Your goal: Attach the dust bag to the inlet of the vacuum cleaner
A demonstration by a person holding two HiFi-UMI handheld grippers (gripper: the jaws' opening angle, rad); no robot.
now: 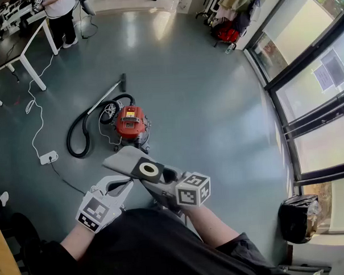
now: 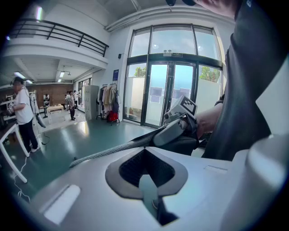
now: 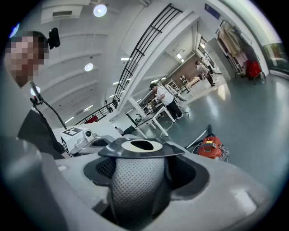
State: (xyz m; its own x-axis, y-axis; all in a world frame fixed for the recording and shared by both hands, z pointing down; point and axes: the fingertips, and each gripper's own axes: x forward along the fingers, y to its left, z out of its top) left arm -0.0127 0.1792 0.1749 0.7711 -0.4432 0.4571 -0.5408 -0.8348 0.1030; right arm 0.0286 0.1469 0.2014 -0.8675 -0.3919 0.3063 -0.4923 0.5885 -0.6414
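Observation:
The red vacuum cleaner (image 1: 130, 121) stands on the floor ahead, its black hose (image 1: 77, 138) looped to its left; it also shows small in the right gripper view (image 3: 211, 146). My right gripper (image 1: 159, 181) is shut on the grey mesh dust bag (image 3: 135, 180), held up in front of me. The bag's dark collar with a pale ring round its hole (image 1: 148, 169) faces upward. My left gripper (image 1: 124, 186) sits just left of and below the bag, jaws shut with nothing seen between them (image 2: 149, 189). The bag's edge (image 2: 113, 152) runs past beyond its tips.
A white-legged table (image 1: 21, 52) and a standing person (image 1: 61, 16) are at the far left. A white power strip (image 1: 47, 158) with its cable lies on the floor left of the hose. Glass doors (image 1: 318, 88) line the right side, with a dark bagged bin (image 1: 300, 214) beside them.

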